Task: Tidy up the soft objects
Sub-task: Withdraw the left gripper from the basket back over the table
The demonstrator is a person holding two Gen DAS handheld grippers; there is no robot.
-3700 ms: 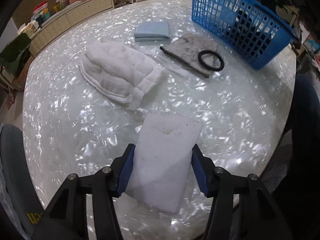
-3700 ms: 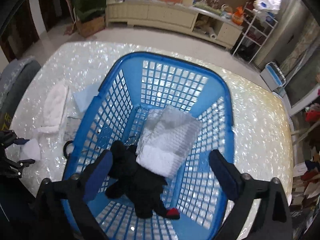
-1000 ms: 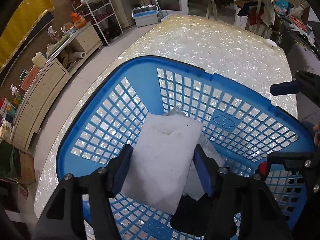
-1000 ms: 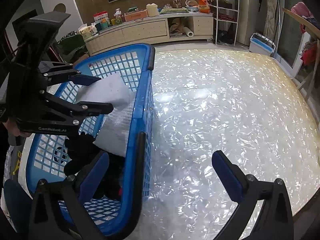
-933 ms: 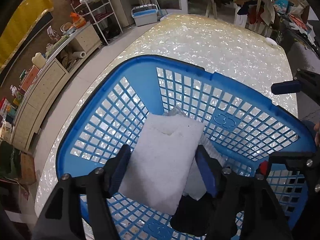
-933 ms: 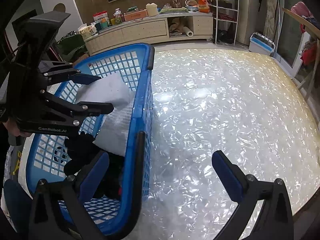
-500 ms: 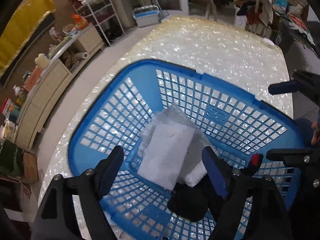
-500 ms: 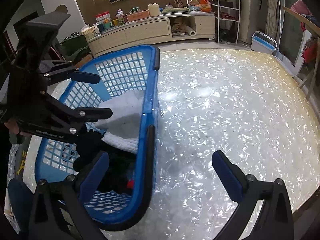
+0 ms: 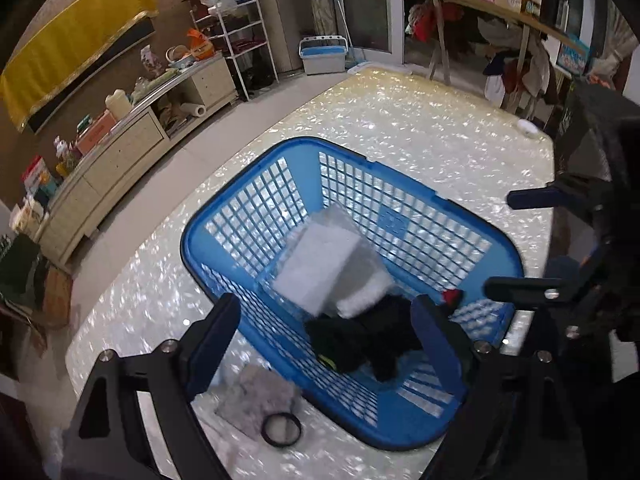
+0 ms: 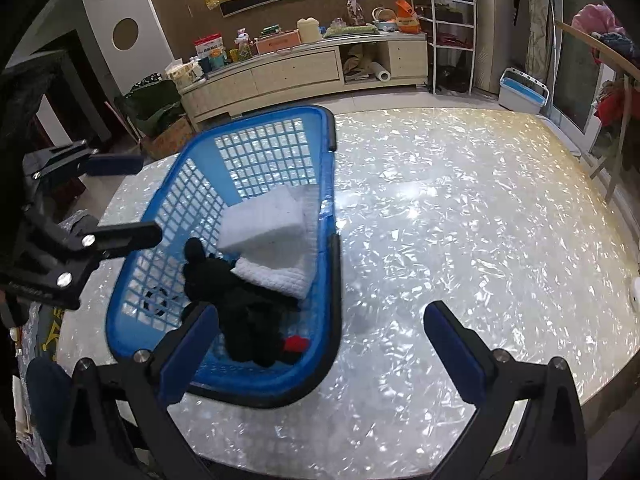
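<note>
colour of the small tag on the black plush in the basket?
Red tag, clearest in the right wrist view.

My left tool (image 9: 324,344) is a matte black angular frame with silver screw heads on its arms and flat blue pads (image 9: 212,344) inside the fingers. My right tool (image 10: 320,344) matches it: black arms, silver screws, blue pads (image 10: 452,356). White lettering on one side plate, too small to read.
</note>
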